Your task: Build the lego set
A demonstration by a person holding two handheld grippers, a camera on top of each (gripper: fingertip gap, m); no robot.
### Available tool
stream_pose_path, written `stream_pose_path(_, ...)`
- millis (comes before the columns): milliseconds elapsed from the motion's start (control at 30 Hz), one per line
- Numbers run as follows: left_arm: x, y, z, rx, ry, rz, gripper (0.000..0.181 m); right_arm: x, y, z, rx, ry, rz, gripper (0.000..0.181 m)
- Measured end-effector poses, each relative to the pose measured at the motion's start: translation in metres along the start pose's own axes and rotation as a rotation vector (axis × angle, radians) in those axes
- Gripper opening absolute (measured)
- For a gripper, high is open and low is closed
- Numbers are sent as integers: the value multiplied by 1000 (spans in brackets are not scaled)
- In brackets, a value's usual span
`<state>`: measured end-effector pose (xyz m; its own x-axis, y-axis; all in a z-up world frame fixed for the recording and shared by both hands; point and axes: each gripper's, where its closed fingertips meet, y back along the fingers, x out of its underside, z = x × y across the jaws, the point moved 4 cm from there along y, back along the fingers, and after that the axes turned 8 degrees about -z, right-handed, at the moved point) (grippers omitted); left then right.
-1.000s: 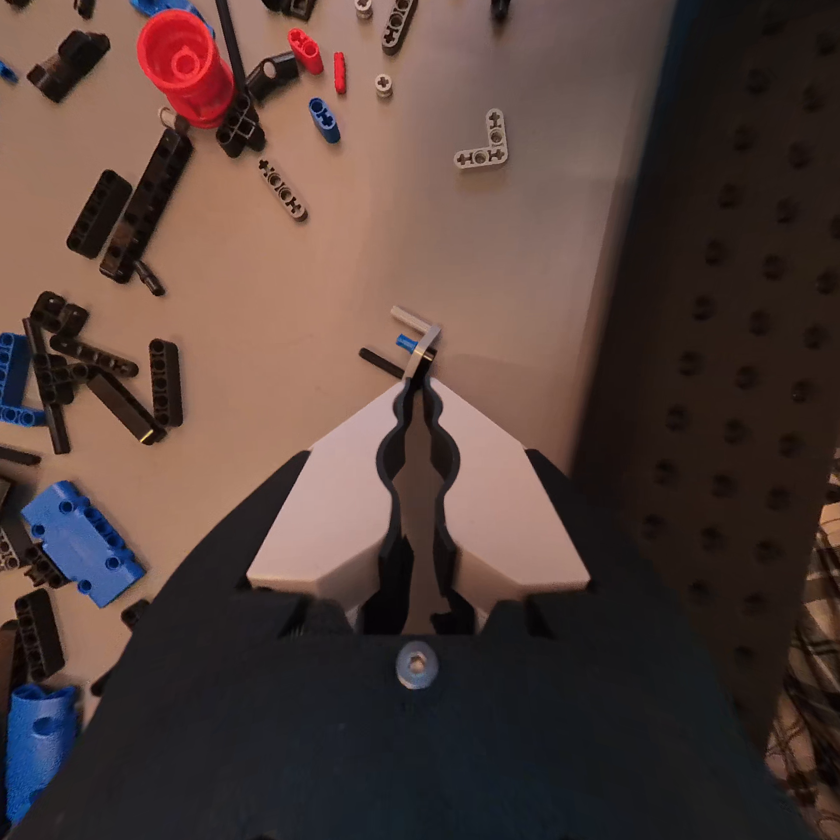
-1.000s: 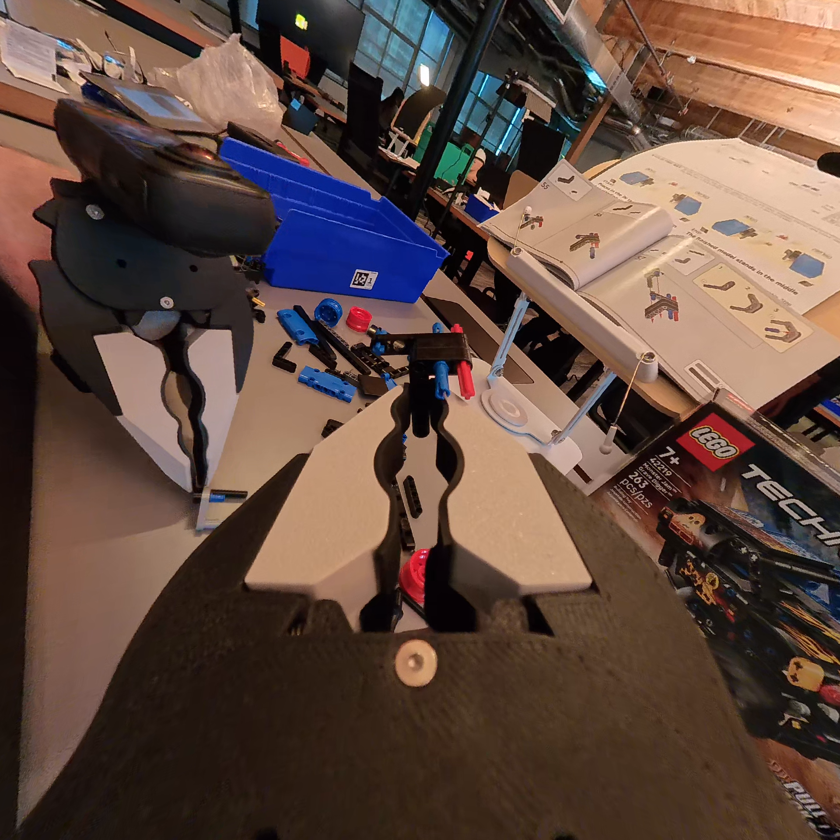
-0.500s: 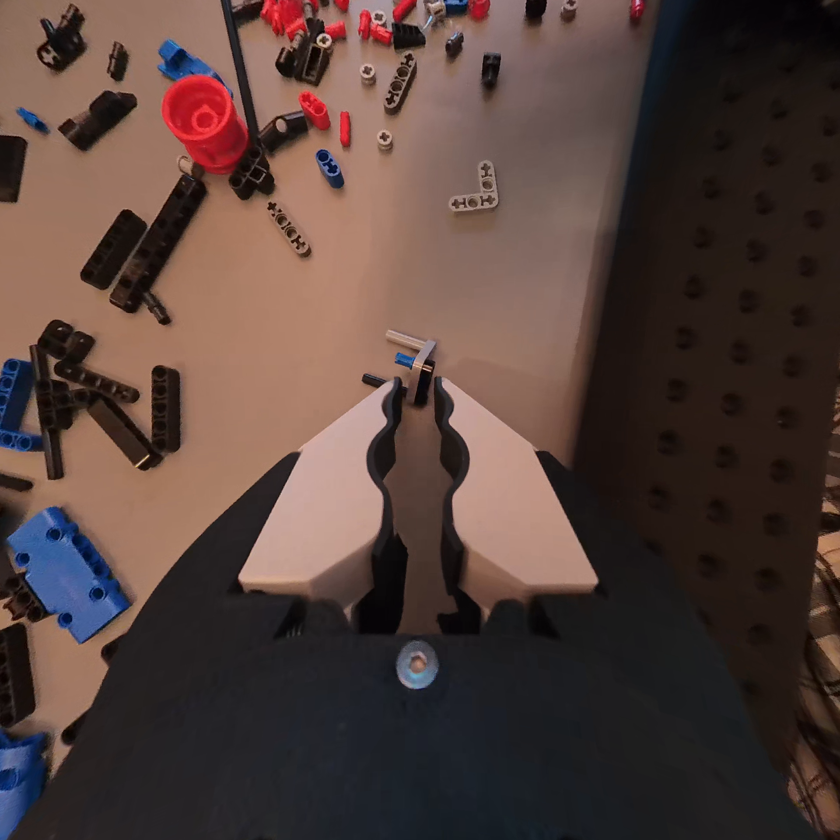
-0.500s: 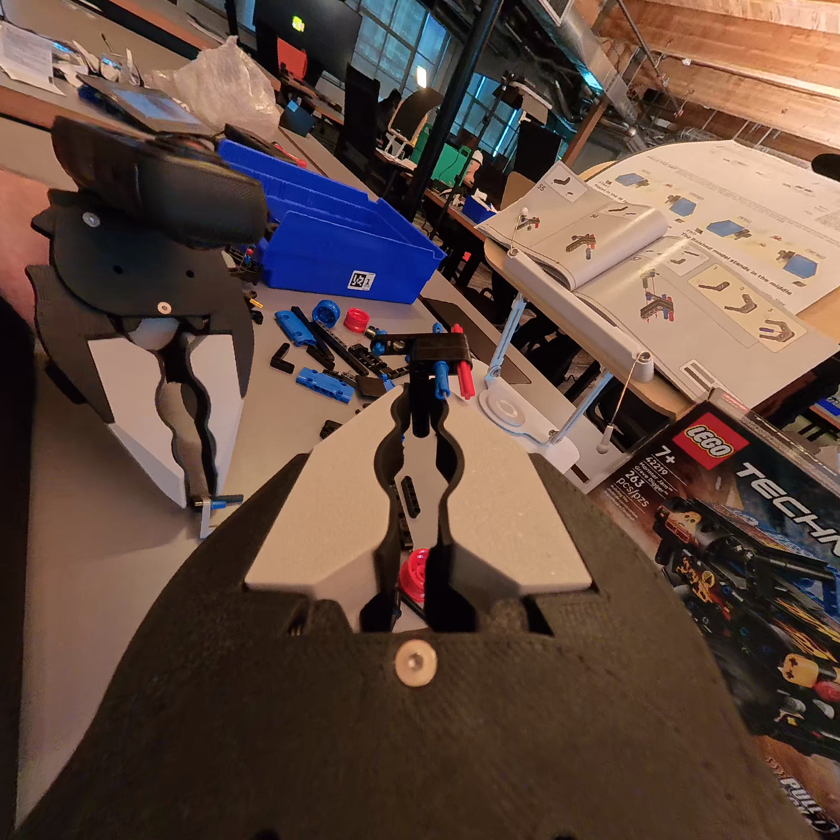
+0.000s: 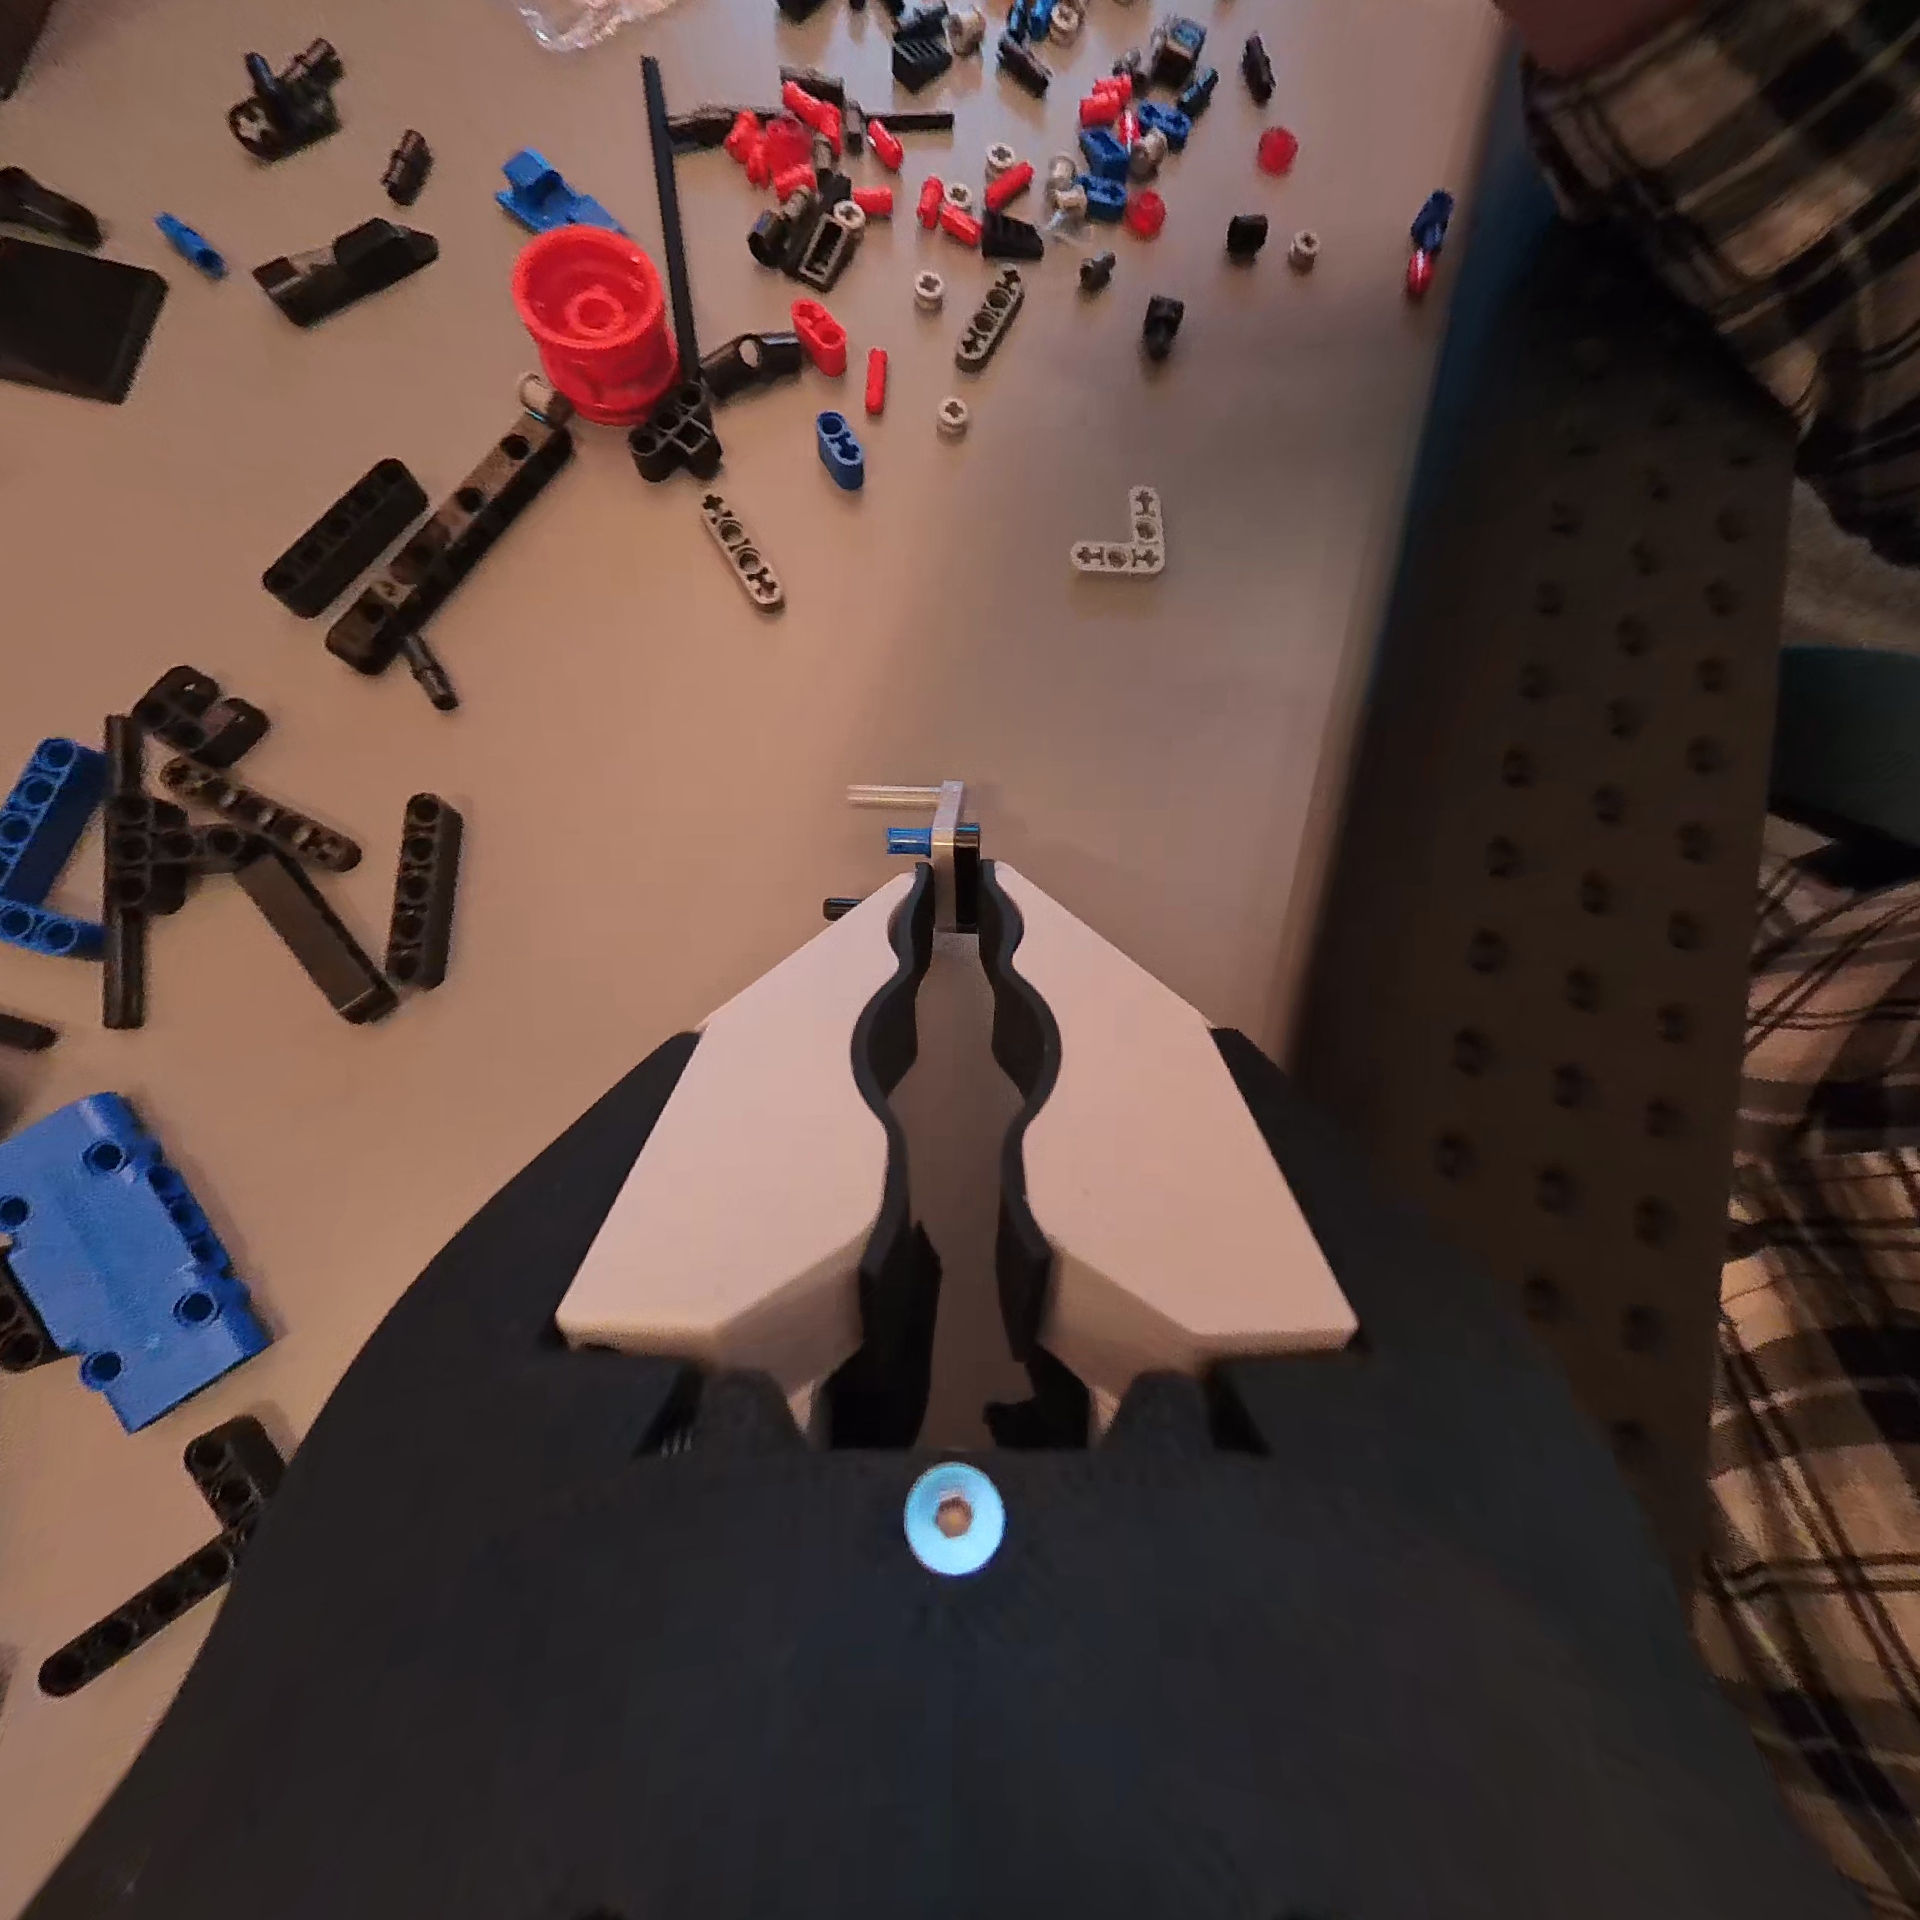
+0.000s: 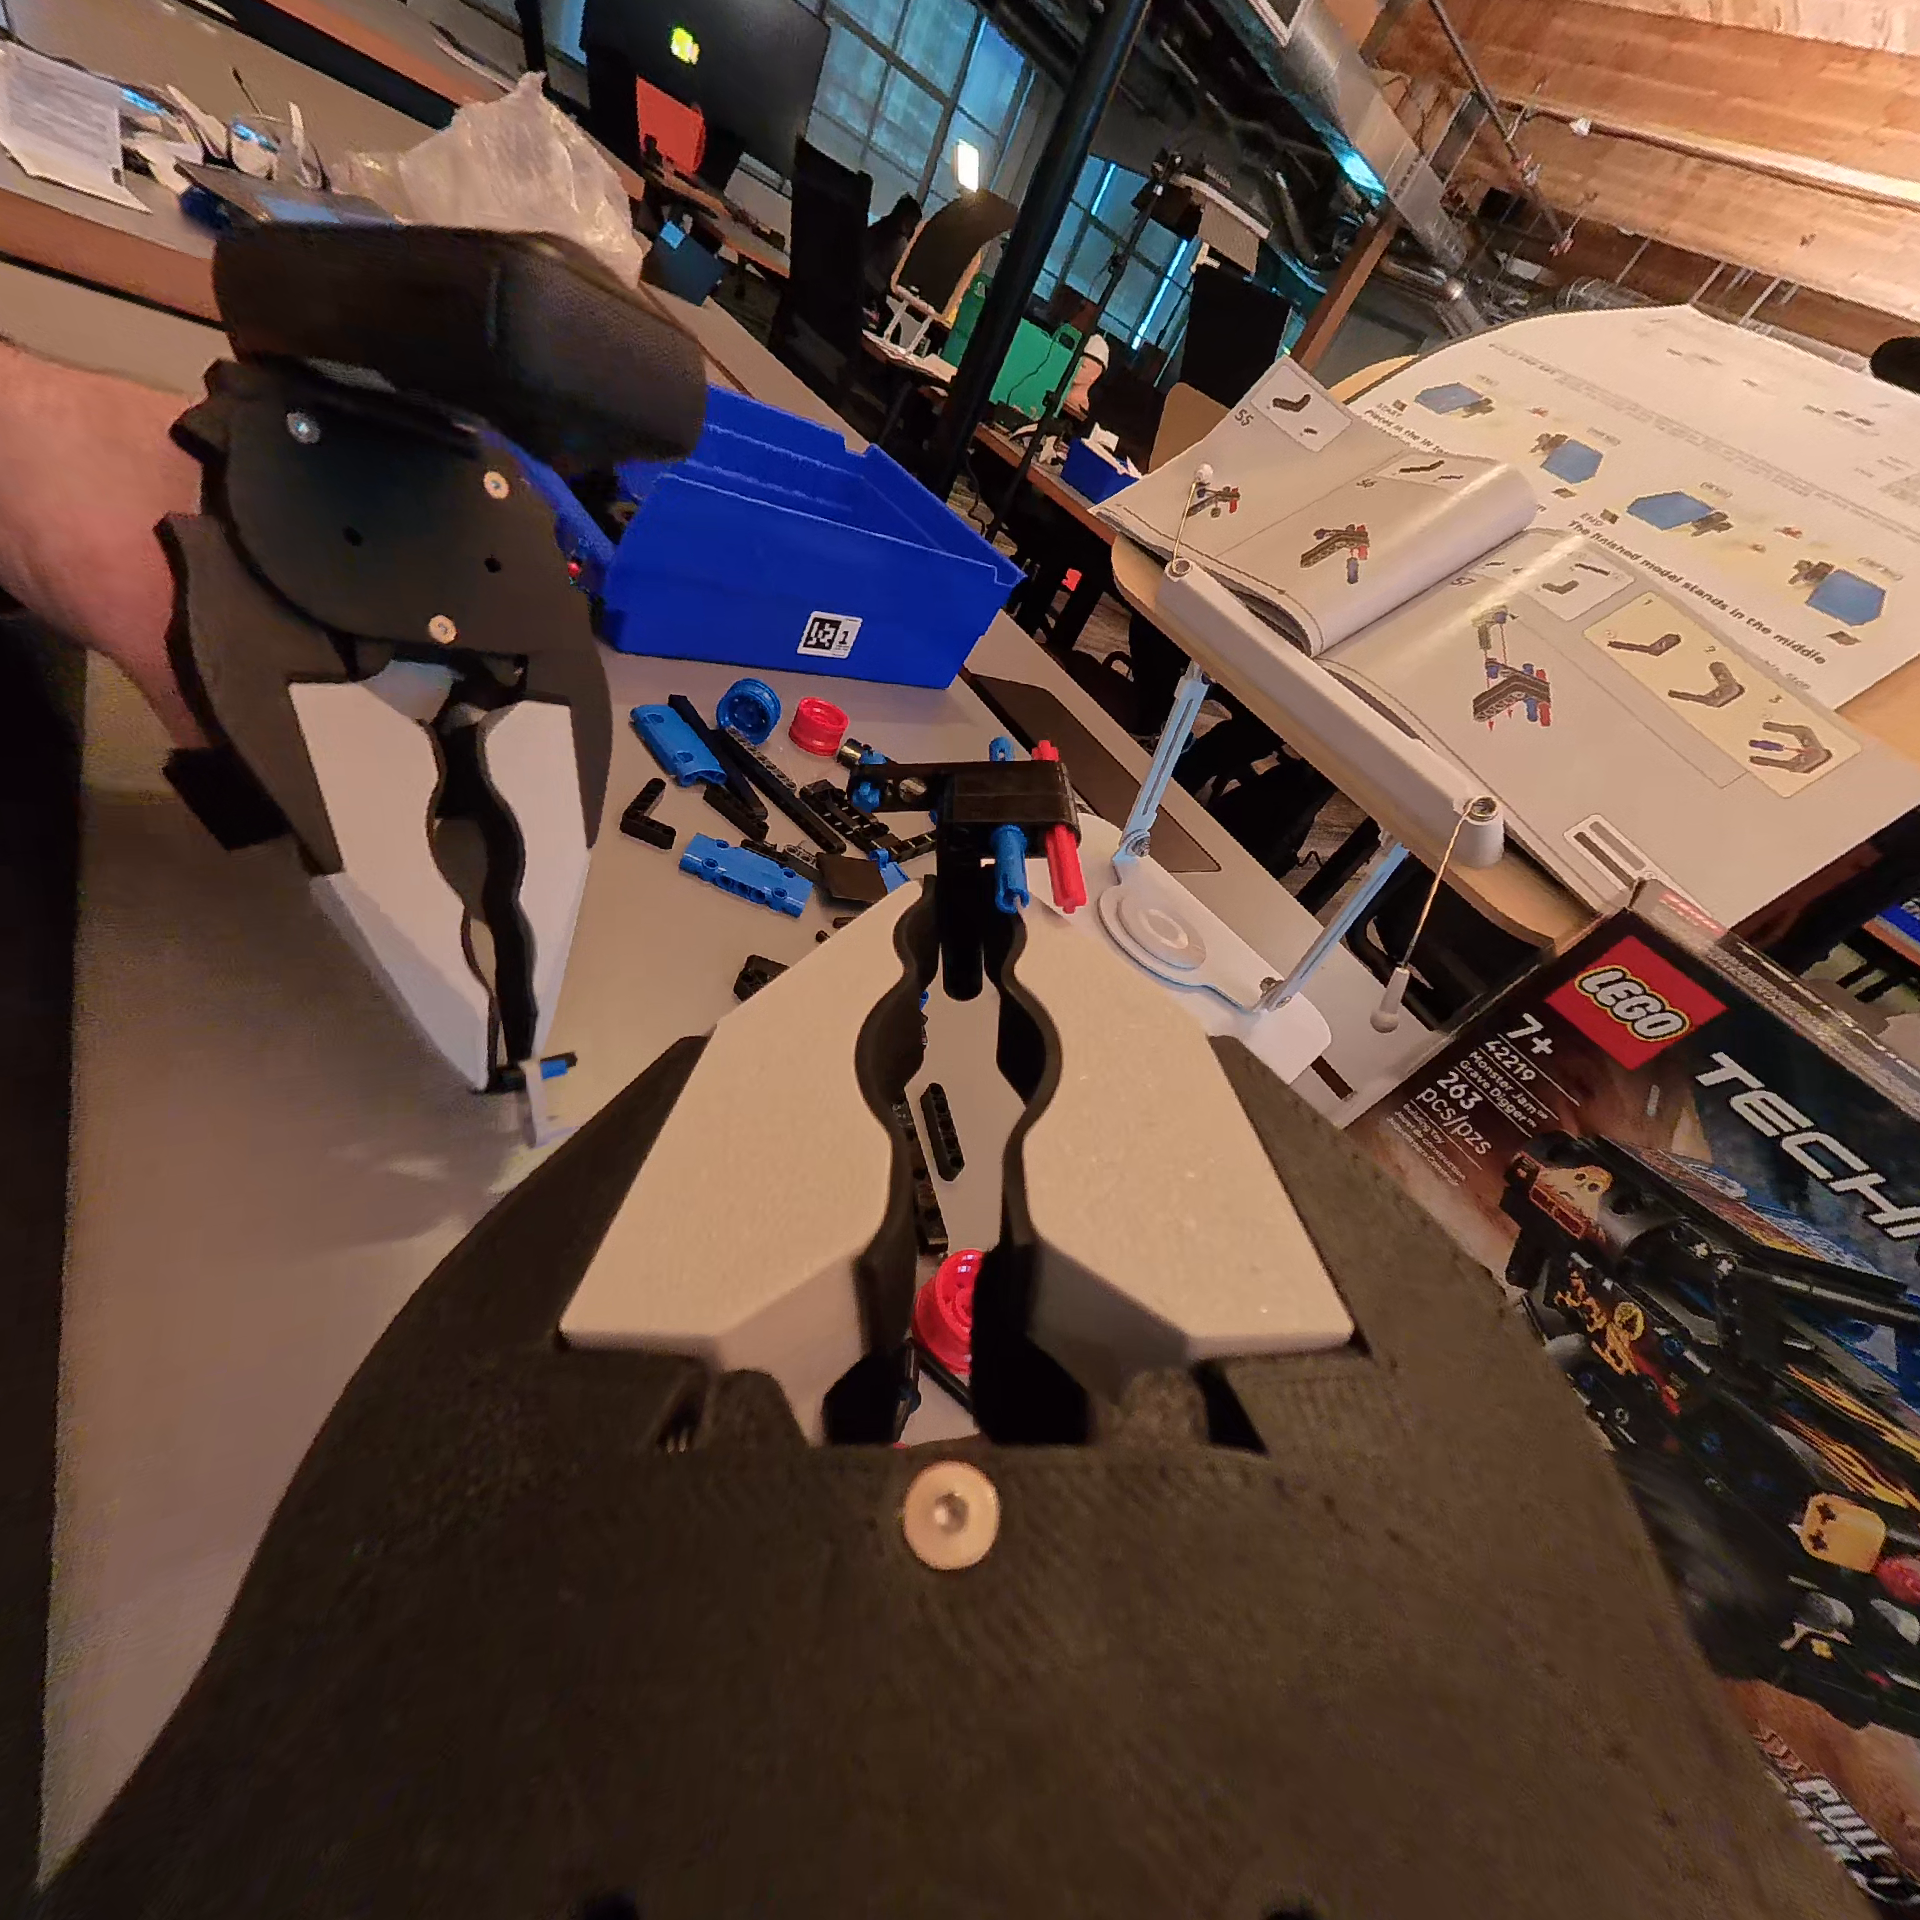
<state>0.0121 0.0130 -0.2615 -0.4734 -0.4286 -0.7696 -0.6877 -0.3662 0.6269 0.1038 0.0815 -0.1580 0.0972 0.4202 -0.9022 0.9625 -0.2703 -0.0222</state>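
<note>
L gripper point(image 5: 954, 883) pointing down at table point(image 5: 1039, 675), pinching grey bracket point(image 5: 948, 842); R gripper point(image 6: 961, 914) level, clamping black assembly point(image 6: 997, 805).

Light was dim and warm over the table point(image 5: 1039, 675), and the left gripper point(image 6: 509, 1060) threw a soft shadow onto the surface beneath its tips. Beyond the right gripper point(image 6: 961, 935), cool daylight came through far windows point(image 6: 914, 94) while the upper right glowed orange. Both wide-angle views bent at the edges, and loose pieces to the left smeared.
</note>
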Motion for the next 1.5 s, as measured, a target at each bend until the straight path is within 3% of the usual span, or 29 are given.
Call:
stream_pose_path(433,-18,31,23,110,234,-187,6,7,-2,2,-33,-26,39,5)
stream_pose_path(700,-24,47,25,121,189,-250,6,46,-11,33,-241,-62,274,5)
stream_pose_path(933,-20,54,28,117,193,-262,6,71,-15,68,-416,-18,420,5)
stream_pose_path(1233,-16,54,30,116,174,-216,6,93,-13,85,-503,11,538,5)
stream_pose_path(1500,-15,51,31,111,163,-204,6,88,-11,85,-522,-22,505,11)
